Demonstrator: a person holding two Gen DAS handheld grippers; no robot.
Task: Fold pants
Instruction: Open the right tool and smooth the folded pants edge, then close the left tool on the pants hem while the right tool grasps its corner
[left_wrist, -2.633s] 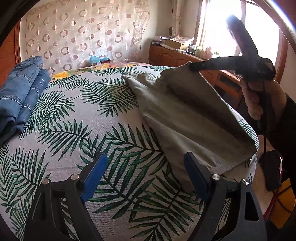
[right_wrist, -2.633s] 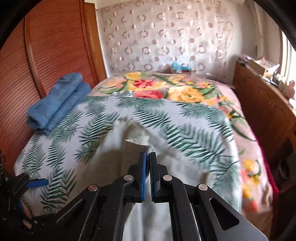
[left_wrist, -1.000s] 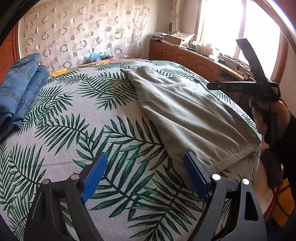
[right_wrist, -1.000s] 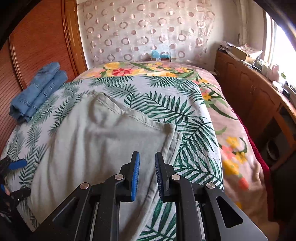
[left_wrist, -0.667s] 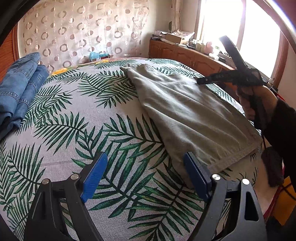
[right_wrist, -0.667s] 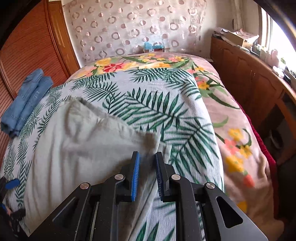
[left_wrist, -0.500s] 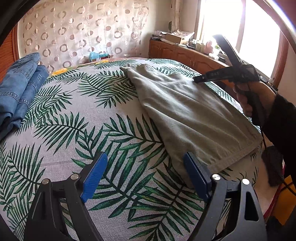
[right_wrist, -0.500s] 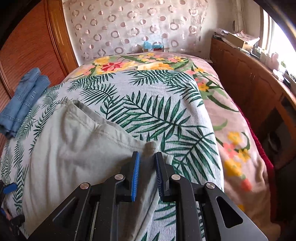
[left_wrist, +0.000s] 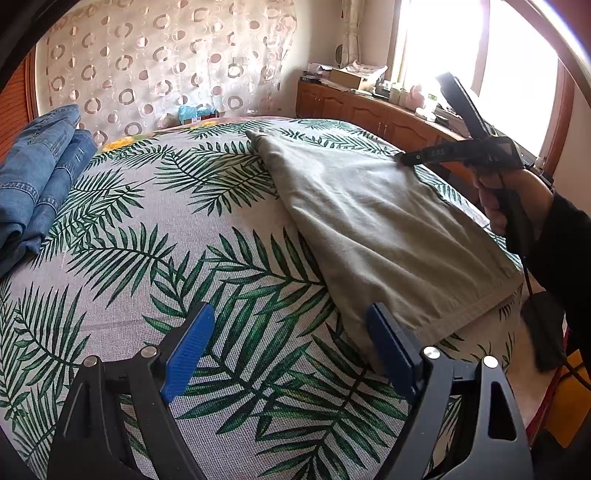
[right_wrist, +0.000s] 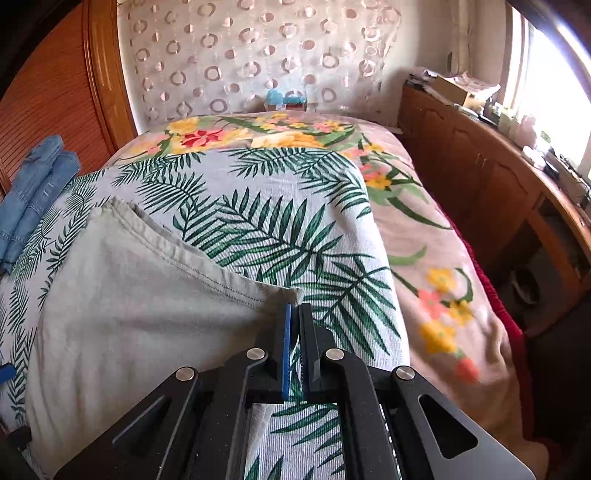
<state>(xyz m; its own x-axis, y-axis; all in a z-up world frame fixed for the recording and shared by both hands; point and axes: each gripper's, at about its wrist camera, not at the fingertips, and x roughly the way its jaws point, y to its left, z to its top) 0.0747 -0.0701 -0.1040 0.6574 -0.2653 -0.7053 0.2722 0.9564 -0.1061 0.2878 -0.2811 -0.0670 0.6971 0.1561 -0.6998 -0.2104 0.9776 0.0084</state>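
Note:
Grey-green pants lie folded flat on the leaf-print bedspread; they also show in the right wrist view. My left gripper is open and empty, low over the bed, with its right pad beside the pants' hem. My right gripper is shut at the pants' near right corner; I cannot tell for sure whether cloth is pinched. It also shows in the left wrist view, touching the pants' far edge.
Folded blue jeans lie at the bed's left side, also seen in the right wrist view. A wooden cabinet with clutter runs along the right under the window. A wooden wardrobe stands left.
The right gripper let go of the pants after laying them flat, came back to their corner and closed from slightly open to shut. The left gripper has stayed open and still.

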